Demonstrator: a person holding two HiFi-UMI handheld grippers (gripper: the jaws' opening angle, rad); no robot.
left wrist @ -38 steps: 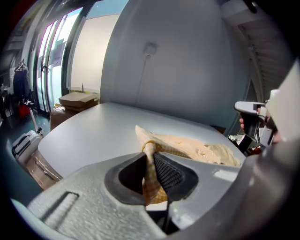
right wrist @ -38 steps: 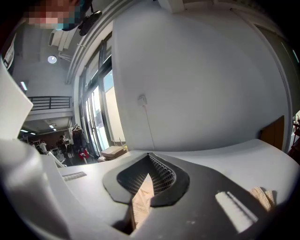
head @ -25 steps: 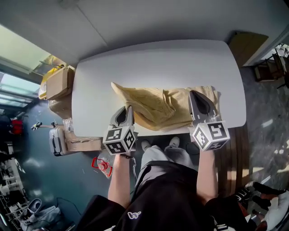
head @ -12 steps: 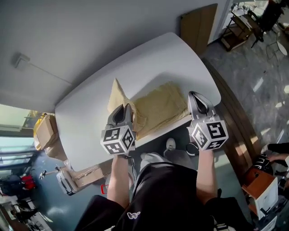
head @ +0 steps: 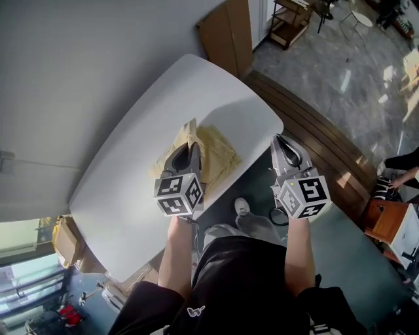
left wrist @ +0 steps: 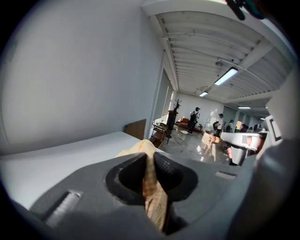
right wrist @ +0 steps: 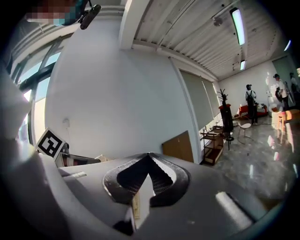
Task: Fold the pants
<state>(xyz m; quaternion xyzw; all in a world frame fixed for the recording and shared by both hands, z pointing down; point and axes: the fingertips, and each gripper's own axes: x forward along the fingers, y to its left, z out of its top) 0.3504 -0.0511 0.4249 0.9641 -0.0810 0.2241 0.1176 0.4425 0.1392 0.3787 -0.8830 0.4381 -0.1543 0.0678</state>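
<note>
The tan pants [head: 219, 152] lie bunched on the white table [head: 144, 131] near its edge. My left gripper [head: 190, 145] is shut on a fold of them, and a peak of cloth stands up just past the jaws. In the left gripper view the checked tan cloth [left wrist: 151, 187] is pinched between the pads of this gripper [left wrist: 149, 161]. My right gripper [head: 283, 139] hangs off the table over the floor, apart from the pants. In the right gripper view its [right wrist: 149, 157] tips meet; a thin pale sliver shows lower between the jaws, and what it is I cannot tell.
A brown board [head: 226, 33] leans on the wall beyond the table's far corner. A wooden floor strip [head: 314, 137] runs right of the table. Cardboard boxes [head: 62, 239] sit at the lower left. A shelf [head: 288, 16] and distant people [left wrist: 194, 116] stand across the room.
The head view has swung round. The pants went from spread wide to a narrower bunch. The left gripper now sits over the cloth; the right gripper has left the pants and hangs beyond the table edge.
</note>
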